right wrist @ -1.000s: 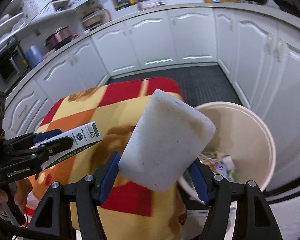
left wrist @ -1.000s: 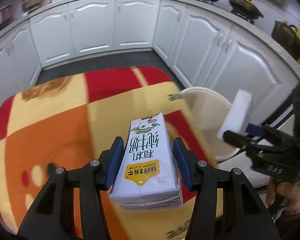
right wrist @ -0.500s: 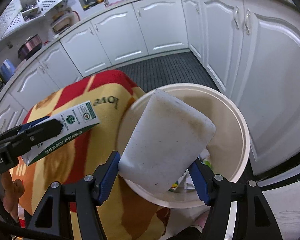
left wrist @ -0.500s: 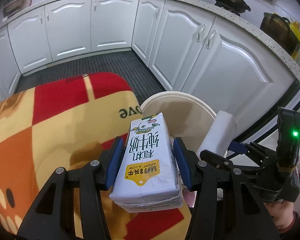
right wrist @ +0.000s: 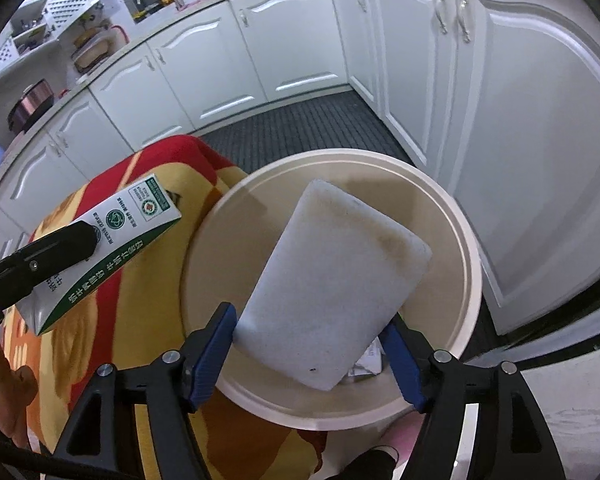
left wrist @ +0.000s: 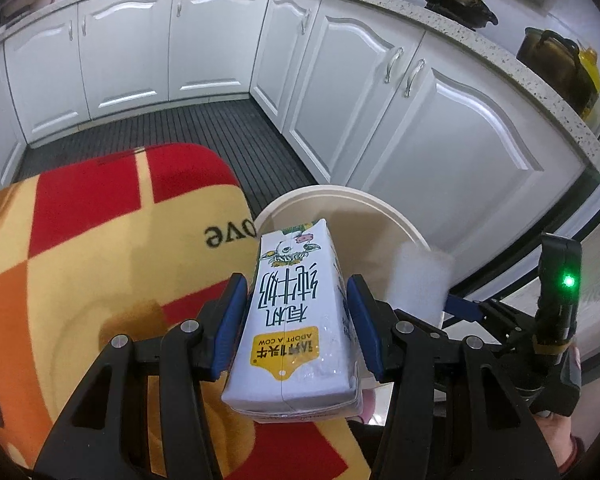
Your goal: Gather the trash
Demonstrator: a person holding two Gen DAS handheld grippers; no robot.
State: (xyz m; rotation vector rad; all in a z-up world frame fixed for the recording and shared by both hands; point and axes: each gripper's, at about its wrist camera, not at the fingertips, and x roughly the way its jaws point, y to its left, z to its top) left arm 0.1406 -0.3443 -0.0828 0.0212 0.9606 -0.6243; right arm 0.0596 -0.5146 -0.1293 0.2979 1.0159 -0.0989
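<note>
both grippers now sit over the waste bin [right wrist: 466,240]; right gripper [right wrist: 312,354] jaws opening to release the sponge [right wrist: 328,280]; left gripper [left wrist: 298,320] clenches the milk carton [left wrist: 296,316] near the rim, awaiting disposal.

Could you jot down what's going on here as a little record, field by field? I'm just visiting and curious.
place: kitchen with white cabinets
left gripper: shut on milk carton, over the blanket's edge
right gripper: jaws opening, white sponge between them
bin: round, cream, open, directly below the sponge
bin contents: some wrappers, mostly hidden
likely next: sponge drops in, carton follows
</note>
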